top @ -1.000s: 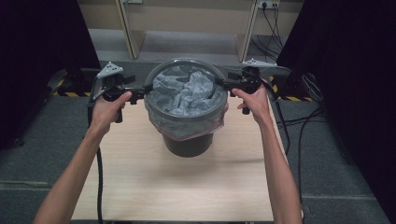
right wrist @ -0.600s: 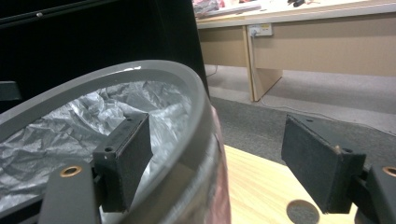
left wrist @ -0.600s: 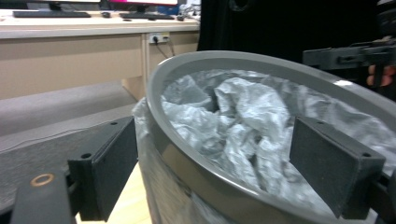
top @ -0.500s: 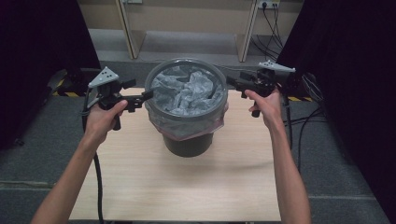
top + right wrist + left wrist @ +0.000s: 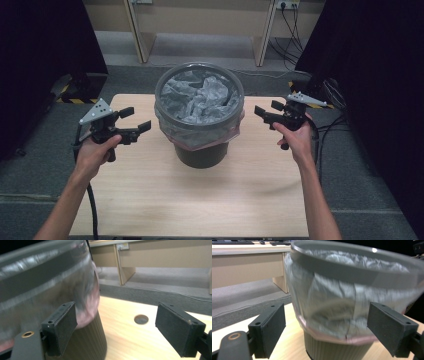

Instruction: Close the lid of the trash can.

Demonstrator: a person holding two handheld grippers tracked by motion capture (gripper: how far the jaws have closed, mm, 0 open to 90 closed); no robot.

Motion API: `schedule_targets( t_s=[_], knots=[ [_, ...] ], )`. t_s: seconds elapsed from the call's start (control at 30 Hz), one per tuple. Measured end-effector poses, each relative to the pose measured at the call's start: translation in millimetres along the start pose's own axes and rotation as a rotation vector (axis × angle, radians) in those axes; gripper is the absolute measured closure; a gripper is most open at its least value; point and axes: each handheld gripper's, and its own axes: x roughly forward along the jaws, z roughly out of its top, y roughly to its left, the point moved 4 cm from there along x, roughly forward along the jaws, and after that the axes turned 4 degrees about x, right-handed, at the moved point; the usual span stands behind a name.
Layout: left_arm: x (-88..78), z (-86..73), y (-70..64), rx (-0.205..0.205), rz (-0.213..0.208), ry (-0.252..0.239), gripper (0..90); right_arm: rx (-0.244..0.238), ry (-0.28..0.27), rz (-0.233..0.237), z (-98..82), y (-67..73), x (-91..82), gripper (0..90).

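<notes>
Both grippers, left gripper (image 5: 137,119) and right gripper (image 5: 265,111), are hanging open and empty beside the bin (image 5: 199,150) (liner (image 5: 200,97) fitted); the right's jaws have just been opening. Best retreating level, avoiding snagging plastic.

Bin (image 5: 200,152) dark olive-grey with fine vertical ribbing on the lower wall, grey rim band on top. Liner bag (image 5: 200,97) translucent grey-white, crinkled, with a pink edge hanging below the rim. Counter (image 5: 165,200) light wood grain, one dark round hole. Left claw (image 5: 135,120) and right claw (image 5: 264,116) both black, each topped by a light grey plate. Floor (image 5: 45,150) grey carpet with a yellow-black hazard stripe.
</notes>
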Motion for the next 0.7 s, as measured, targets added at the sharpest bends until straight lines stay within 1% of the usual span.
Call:
schedule_targets(
  t_s=[0.13, 0.17, 0.2, 0.23, 0.27, 0.3, 0.37, 0.4, 0.47, 0.5, 0.53, 0.57, 0.63, 0.67, 0.7],
  knots=[
    [-1.0, -26.9, -4.4, 0.020, 0.003, 0.021, 14.6, -0.049, 0.034, -0.053, -24.4, -0.7, -1.5, 16.8],
    [-0.8, -33.9, -6.0, 0.019, -0.004, 0.028, 14.6, -0.064, 0.038, -0.067, -30.2, -1.0, -1.9, 16.7],
    [-0.2, -40.9, -7.6, 0.014, -0.013, 0.034, 14.6, -0.084, 0.051, -0.080, -36.5, -0.5, -1.7, 16.0],
    [0.4, -47.5, -9.1, 0.012, -0.018, 0.042, 14.6, -0.117, 0.069, -0.094, -43.3, -0.1, -1.2, 15.0],
    [1.4, -54.0, -10.8, 0.016, -0.023, 0.050, 14.7, -0.137, 0.086, -0.104, -50.4, 0.7, -0.2, 14.7],
    [2.4, -60.3, -12.4, 0.030, -0.024, 0.061, 14.7, -0.147, 0.102, -0.105, -57.4, 1.5, 1.0, 14.7],
    [4.7, -72.9, -14.6, 0.059, -0.010, 0.082, 14.6, -0.166, 0.124, -0.114, -70.1, 2.0, 3.1, 14.7],
    [6.0, -79.3, -15.6, 0.061, -0.006, 0.088, 14.7, -0.170, 0.132, -0.122, -76.1, 2.2, 4.0, 14.7],
    [8.9, -93.4, -16.8, 0.049, -0.014, 0.106, 14.6, -0.173, 0.142, -0.126, -86.8, 2.3, 5.9, 14.7],
    [10.3, -100.7, -17.0, 0.042, -0.014, 0.118, 14.7, -0.169, 0.146, -0.126, -92.0, 2.7, 7.0, 14.7],
    [11.8, -107.9, -16.9, 0.039, -0.011, 0.137, 14.7, -0.177, 0.152, -0.132, -96.7, 2.7, 7.9, 14.7],
    [12.7, -115.0, -16.9, 0.035, 0.001, 0.146, 14.7, -0.184, 0.160, -0.140, -101.4, 3.1, 8.8, 14.7],
    [15.1, -127.9, -18.6, 0.020, 0.002, 0.162, 14.6, -0.196, 0.167, -0.163, -110.4, 3.5, 10.5, 14.8],
    [16.6, -133.7, -19.9, 0.024, -0.010, 0.189, 14.7, -0.207, 0.187, -0.170, -115.1, 3.8, 12.0, 14.8],
    [18.1, -139.1, -21.0, 0.038, -0.005, 0.222, 14.7, -0.223, 0.213, -0.170, -119.6, 4.3, 13.2, 15.2]
  ],
)
